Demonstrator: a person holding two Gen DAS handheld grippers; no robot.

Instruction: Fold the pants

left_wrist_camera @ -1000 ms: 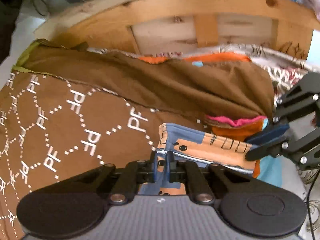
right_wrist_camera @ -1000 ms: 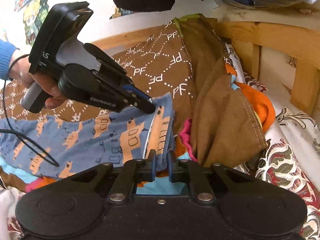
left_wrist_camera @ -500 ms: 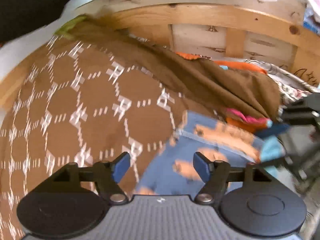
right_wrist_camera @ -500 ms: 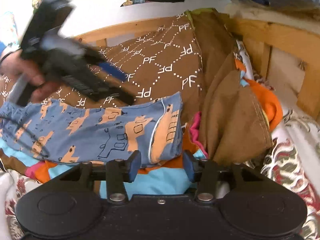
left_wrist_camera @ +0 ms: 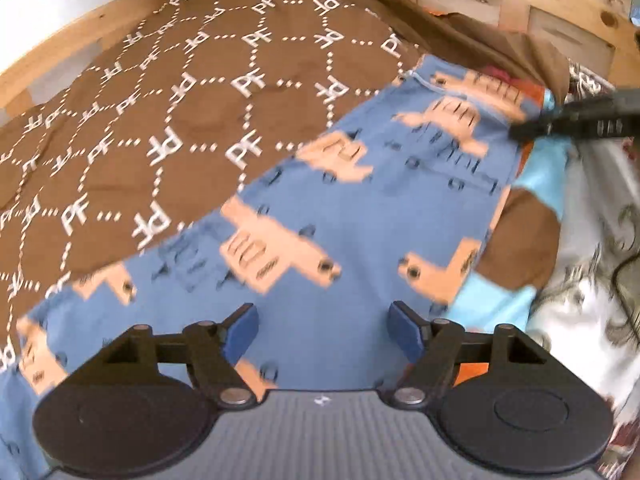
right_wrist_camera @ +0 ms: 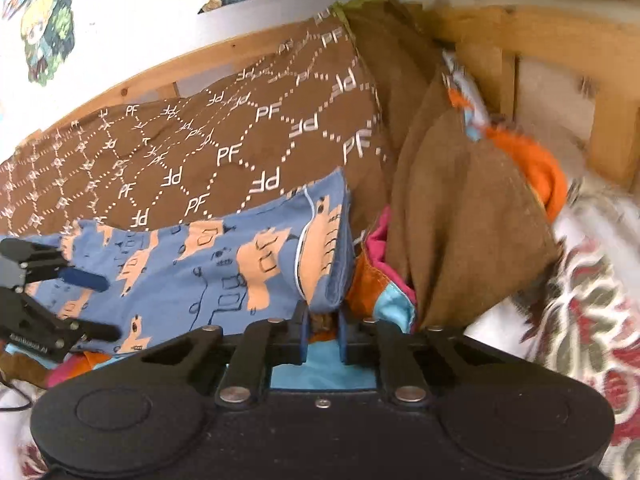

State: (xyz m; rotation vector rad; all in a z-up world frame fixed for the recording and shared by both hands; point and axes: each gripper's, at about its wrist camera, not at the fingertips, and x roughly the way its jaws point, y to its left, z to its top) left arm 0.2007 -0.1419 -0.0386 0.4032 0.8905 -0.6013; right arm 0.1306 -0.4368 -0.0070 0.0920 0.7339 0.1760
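The blue pants (left_wrist_camera: 360,208) with orange animal prints lie folded along the brown patterned blanket (left_wrist_camera: 160,120). My left gripper (left_wrist_camera: 322,334) is open and empty, hovering over the middle of the pants. It also shows at the left of the right wrist view (right_wrist_camera: 96,304), open over the pants (right_wrist_camera: 224,264). My right gripper (right_wrist_camera: 322,332) has its jaws close together at the near corner of the pants, by the folded edge; whether cloth is between them is hidden. Its fingertips (left_wrist_camera: 532,130) show at the far right corner in the left wrist view.
A wooden bed frame (right_wrist_camera: 540,32) runs behind. A plain brown cloth (right_wrist_camera: 460,216) lies heaped right of the pants over orange (right_wrist_camera: 540,168), pink and light blue fabric (right_wrist_camera: 396,304). A floral sheet (right_wrist_camera: 592,288) covers the right side. A cable (left_wrist_camera: 624,280) lies there.
Both grippers let go of the pants' end. My left gripper opened and pulled back along the pants to their middle. My right gripper opened, then narrowed again at the near corner.
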